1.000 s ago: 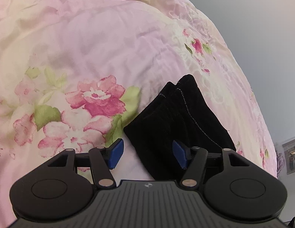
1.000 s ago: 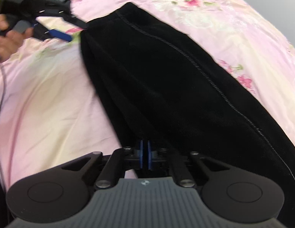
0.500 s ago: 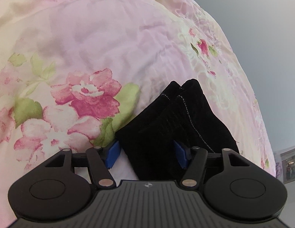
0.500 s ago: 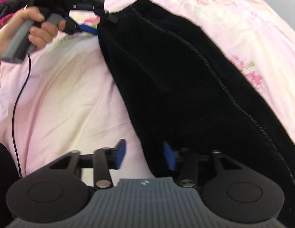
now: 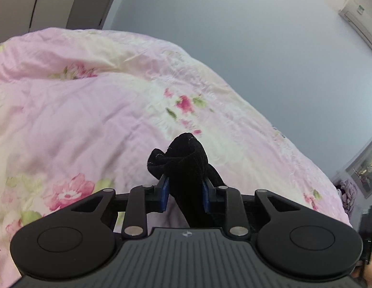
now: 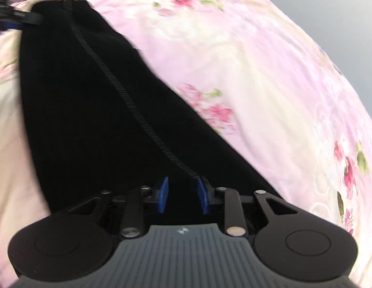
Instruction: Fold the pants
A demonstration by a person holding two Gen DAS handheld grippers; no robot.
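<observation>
The black pants (image 6: 94, 110) lie stretched across the pink floral quilt (image 6: 269, 96), a stitched seam running down their length. My left gripper (image 5: 184, 193) is shut on one bunched end of the pants (image 5: 186, 158) and holds it up off the quilt, its jaws still closing. In the right wrist view that gripper's fingers (image 6: 22, 18) show at the top left, at the far end of the pants. My right gripper (image 6: 182, 194) hovers over the near end, its jaws closing. Black cloth fills the gap, but the blue pads look bare.
The quilt (image 5: 78, 120) covers the whole bed and swells into soft ridges. A grey wall (image 5: 257, 48) stands beyond, with an air conditioner (image 5: 356, 16) high on the right. A person's hand (image 5: 370, 271) shows at the lower right edge.
My left gripper closed on the pants' end and lifted it, tilting up toward the wall. My right gripper opened, slid along the pants onto the middle of the cloth and began closing.
</observation>
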